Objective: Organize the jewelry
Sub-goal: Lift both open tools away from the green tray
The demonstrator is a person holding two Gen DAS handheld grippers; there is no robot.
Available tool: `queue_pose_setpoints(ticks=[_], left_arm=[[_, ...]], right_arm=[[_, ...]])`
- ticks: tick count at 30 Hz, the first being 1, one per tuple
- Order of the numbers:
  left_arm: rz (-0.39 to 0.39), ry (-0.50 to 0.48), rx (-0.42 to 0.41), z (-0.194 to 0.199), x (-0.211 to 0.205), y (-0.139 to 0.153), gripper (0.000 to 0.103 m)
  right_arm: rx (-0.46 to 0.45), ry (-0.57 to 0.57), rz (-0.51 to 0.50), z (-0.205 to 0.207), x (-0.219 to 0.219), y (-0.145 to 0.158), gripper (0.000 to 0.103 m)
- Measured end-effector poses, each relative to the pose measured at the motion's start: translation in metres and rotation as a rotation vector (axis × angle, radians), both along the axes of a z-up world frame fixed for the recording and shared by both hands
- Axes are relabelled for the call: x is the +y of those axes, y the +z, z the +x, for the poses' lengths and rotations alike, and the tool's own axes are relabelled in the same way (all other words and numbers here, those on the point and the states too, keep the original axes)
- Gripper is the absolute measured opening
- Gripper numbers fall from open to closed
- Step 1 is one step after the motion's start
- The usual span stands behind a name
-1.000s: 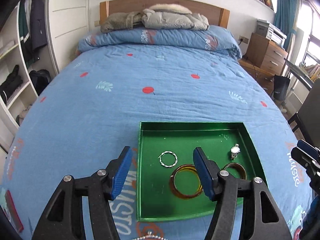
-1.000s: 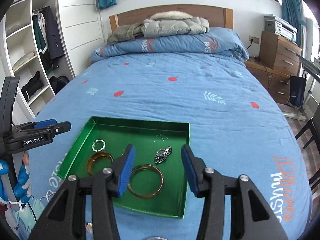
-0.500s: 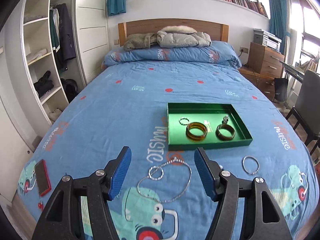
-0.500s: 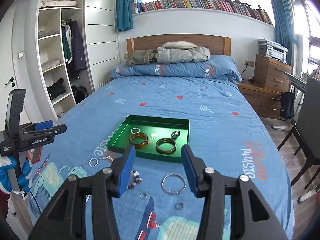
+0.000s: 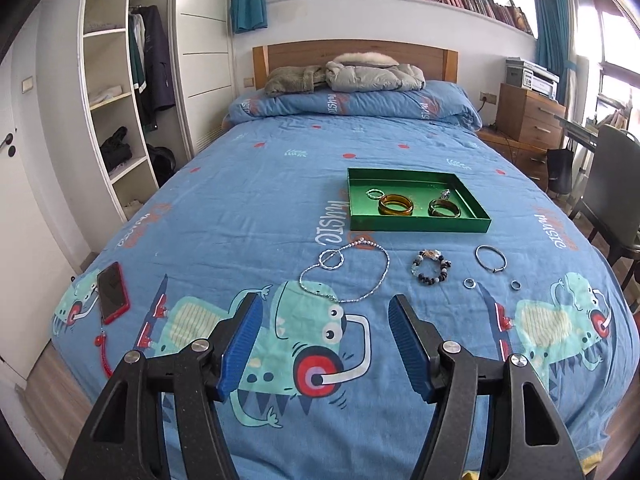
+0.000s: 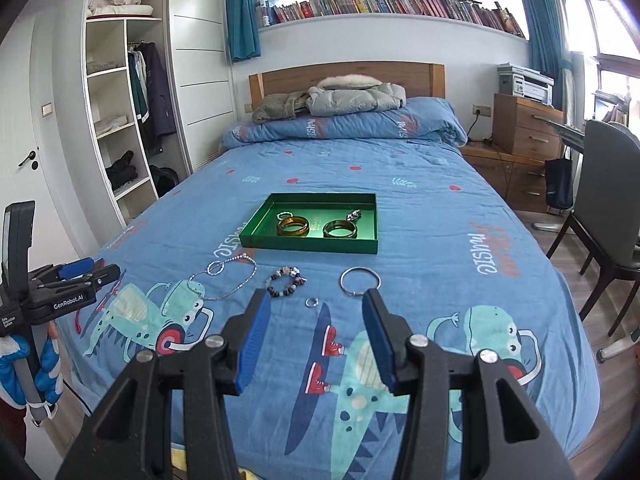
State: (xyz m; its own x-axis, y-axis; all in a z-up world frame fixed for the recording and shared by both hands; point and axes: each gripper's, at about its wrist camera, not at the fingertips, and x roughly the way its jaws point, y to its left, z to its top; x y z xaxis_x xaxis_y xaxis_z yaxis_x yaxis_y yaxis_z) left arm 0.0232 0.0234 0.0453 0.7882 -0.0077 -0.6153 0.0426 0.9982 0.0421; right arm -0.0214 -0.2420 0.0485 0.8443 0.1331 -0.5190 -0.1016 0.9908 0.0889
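Note:
A green tray [image 5: 418, 225] [image 6: 308, 243] lies mid-bed holding two amber bangles [image 5: 395, 204], a small silver ring and a watch [image 6: 354, 214]. Nearer the foot lie a silver chain necklace [image 5: 348, 274] [image 6: 224, 278], a beaded bracelet [image 5: 431, 267] [image 6: 286, 281], a silver bangle [image 5: 491, 258] [image 6: 360, 279] and small rings [image 5: 469, 283] [image 6: 311, 302]. My left gripper [image 5: 324, 340] hangs open and empty above the bed's foot, short of the necklace. My right gripper [image 6: 316, 330] is open and empty too, just short of the small ring and silver bangle.
A red phone [image 5: 113, 292] lies at the bed's left edge. Coats [image 5: 352, 74] are piled at the headboard. Wardrobe shelves [image 5: 116, 96] stand left; a dresser [image 5: 528, 116] and a chair [image 6: 608, 200] stand right. A gloved hand [image 6: 24, 364] holds the left gripper.
Both grippers have pulled far back from over the tray to the bed's foot. The loose jewelry in front of the tray has come into view. Jaws stay as they were.

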Motion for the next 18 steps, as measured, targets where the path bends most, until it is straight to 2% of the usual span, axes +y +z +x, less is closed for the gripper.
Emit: queue_pose_setpoints(ticks=[9,18], left_arm=[[-0.013,-0.008,-0.029,-0.033,0.004,0.001,0.065],[-0.004,-0.032,-0.014,-0.027,-0.011,-0.007,0.065]], right_arm=[[-0.023,0.003,0.008,-0.021,0.011,-0.003,0.046],[-0.016,-0.028,0.014,-0.011,0.0,-0.014,0.046]])
